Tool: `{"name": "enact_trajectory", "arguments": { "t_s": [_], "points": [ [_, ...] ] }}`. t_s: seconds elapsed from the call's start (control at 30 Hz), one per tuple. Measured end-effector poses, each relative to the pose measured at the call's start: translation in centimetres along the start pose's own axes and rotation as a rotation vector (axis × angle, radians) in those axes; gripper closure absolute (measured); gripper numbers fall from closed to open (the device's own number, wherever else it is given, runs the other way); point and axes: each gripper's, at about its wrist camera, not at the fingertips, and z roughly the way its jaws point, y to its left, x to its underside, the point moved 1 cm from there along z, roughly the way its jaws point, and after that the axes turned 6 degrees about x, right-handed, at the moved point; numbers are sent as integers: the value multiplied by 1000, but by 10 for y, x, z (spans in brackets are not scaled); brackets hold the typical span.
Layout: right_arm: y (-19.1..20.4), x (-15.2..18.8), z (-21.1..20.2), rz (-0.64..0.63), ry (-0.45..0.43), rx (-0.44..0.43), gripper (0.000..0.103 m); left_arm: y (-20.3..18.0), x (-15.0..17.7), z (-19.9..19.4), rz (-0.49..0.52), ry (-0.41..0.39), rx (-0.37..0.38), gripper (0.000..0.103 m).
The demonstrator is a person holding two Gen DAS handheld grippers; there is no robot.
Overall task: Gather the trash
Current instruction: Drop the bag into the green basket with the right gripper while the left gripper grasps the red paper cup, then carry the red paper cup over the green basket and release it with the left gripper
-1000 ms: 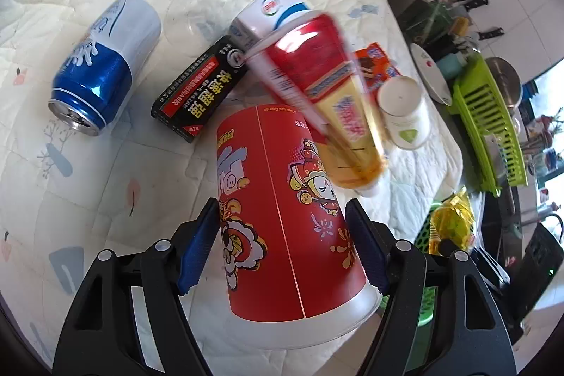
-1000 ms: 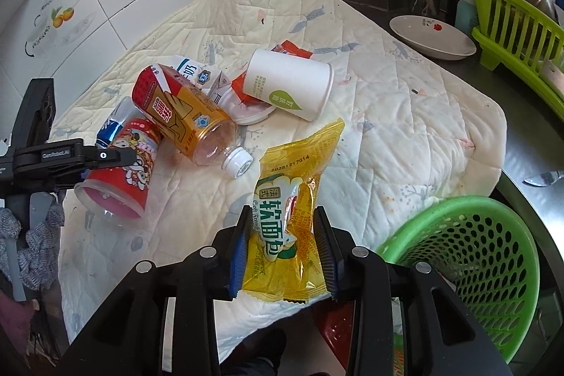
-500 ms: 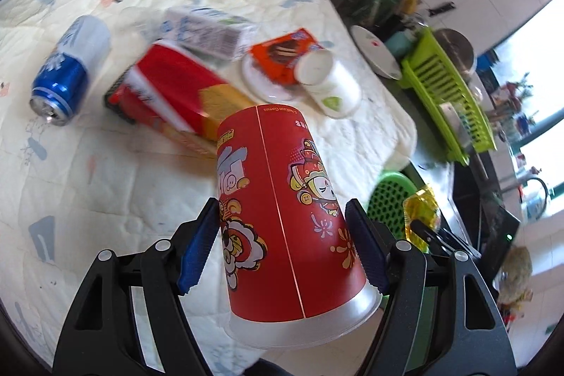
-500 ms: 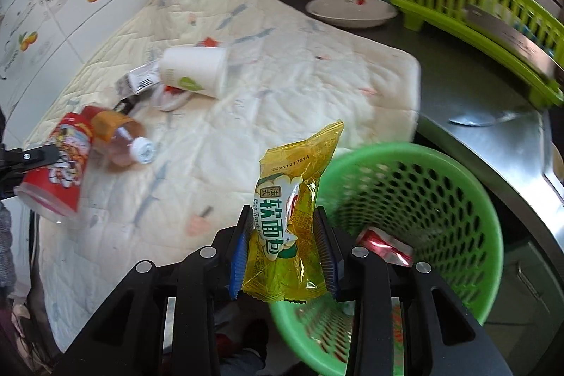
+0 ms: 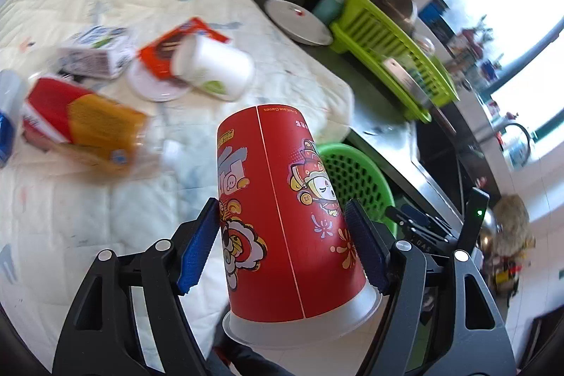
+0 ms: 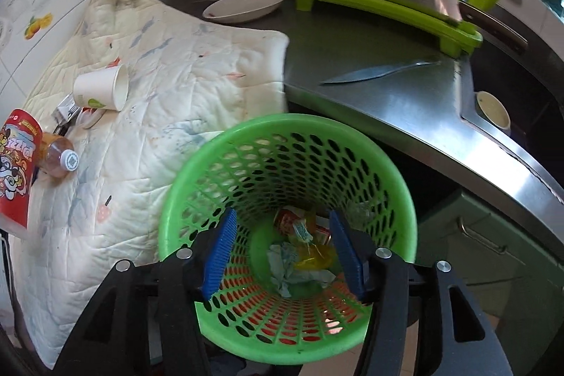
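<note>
My red paper cup (image 5: 282,221) carries small print near its upper end that looks like "Games", too tiny to be sure of, plus large Chinese characters down its side that I can't read. In the right wrist view the same cup shows "Pizza", seen upside down. The black gripper body to the right of the cup has pale letters, roughly "DAS". The labels on the litter to the cup's left are blurred.

**Camera placement: two wrist fisheyes, overlapping coverage**

Left wrist view looks steeply down along its fingers, close over the quilted cloth (image 5: 116,210), facing the dish rack (image 5: 391,48). Right wrist view looks down from directly above into the green basket (image 6: 405,199). Both take in basket, cloth, rack, and white plate (image 6: 243,6).
</note>
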Motion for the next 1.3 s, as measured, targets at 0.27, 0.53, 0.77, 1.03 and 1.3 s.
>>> {"name": "enact_trajectory", "arguments": {
  "t_s": [0.27,0.53,0.77,1.03,1.3],
  "points": [
    [-18,15,-37,31,-61,18,36,-52,1,42,96,70,46,32],
    [-30,31,-65,55,-101,16,32,-94,13,93,194,141,32,32],
    [-40,48,-78,75,-108,8,32,-113,23,133,243,164,6,32],
    [-49,56,-80,95,-96,-4,32,-120,28,161,227,163,8,22],
    [-50,59,-77,101,-91,-23,32,-113,34,155,215,150,-2,20]
  ]
}}
